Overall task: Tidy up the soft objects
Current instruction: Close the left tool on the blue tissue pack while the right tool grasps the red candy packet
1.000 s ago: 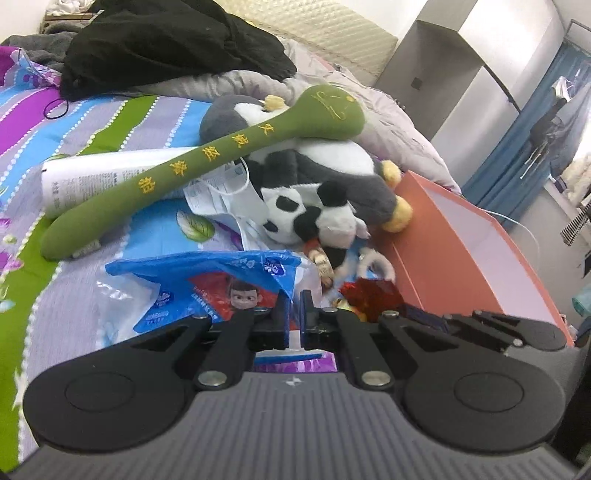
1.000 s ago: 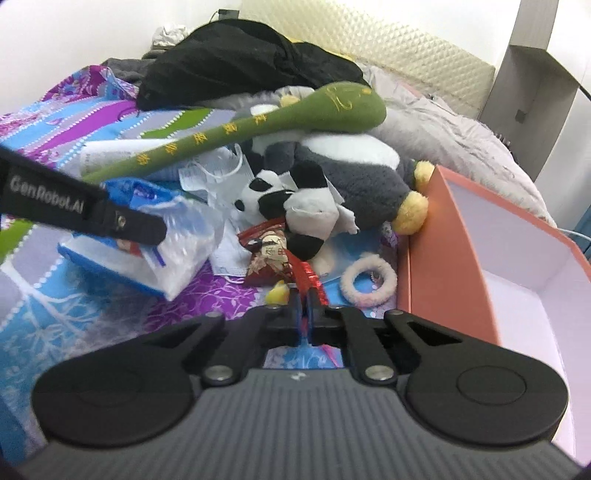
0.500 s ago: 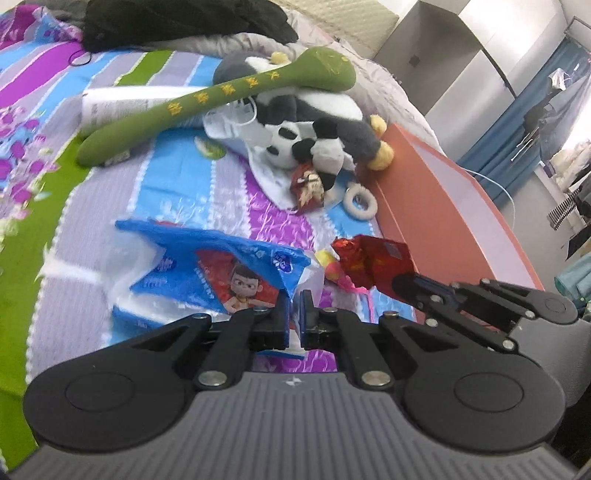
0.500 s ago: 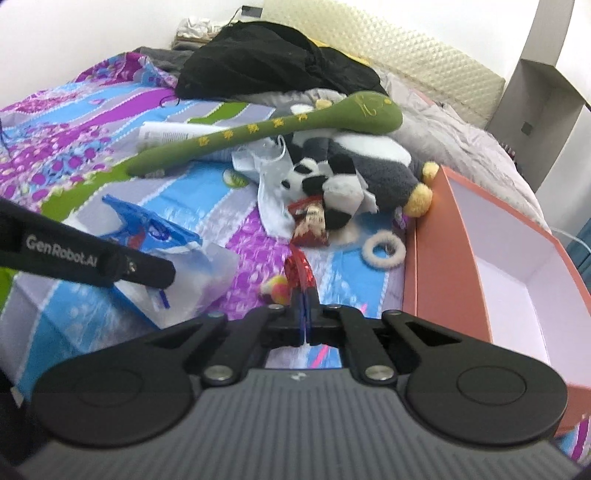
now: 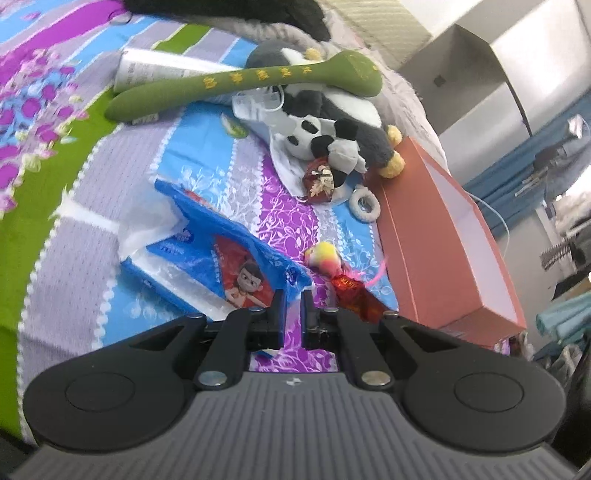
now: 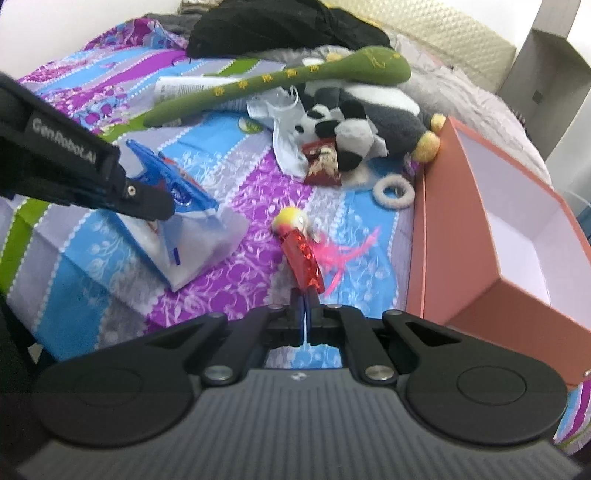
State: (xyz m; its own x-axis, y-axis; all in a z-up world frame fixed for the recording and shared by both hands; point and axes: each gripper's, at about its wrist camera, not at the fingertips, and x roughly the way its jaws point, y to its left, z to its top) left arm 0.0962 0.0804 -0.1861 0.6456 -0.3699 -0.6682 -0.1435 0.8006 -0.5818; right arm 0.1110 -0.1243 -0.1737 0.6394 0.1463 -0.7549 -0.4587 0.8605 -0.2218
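Note:
My left gripper (image 5: 293, 301) is shut on the edge of a blue tissue pack (image 5: 218, 264) and holds it above the bedspread; it also shows in the right wrist view (image 6: 147, 201) with the pack (image 6: 192, 229). My right gripper (image 6: 303, 295) is shut on a red shiny toy (image 6: 301, 258) with a yellow head and pink feathers, also seen in the left wrist view (image 5: 347, 286). A cow plush (image 6: 354, 122), a long green plush (image 6: 280, 83) and a white fluffy ring (image 6: 393, 192) lie on the bed.
An open orange box (image 6: 491, 280) with a white inside stands at the right on the bed. A red snack packet (image 6: 323, 166), white paper, a rolled white sheet (image 6: 184, 86) and black clothing (image 6: 280, 27) lie further back. A grey cabinet stands at far right.
Both grippers have pulled back and up from the pile. The tissue pack and the red toy have come up with them, away from the cow plush.

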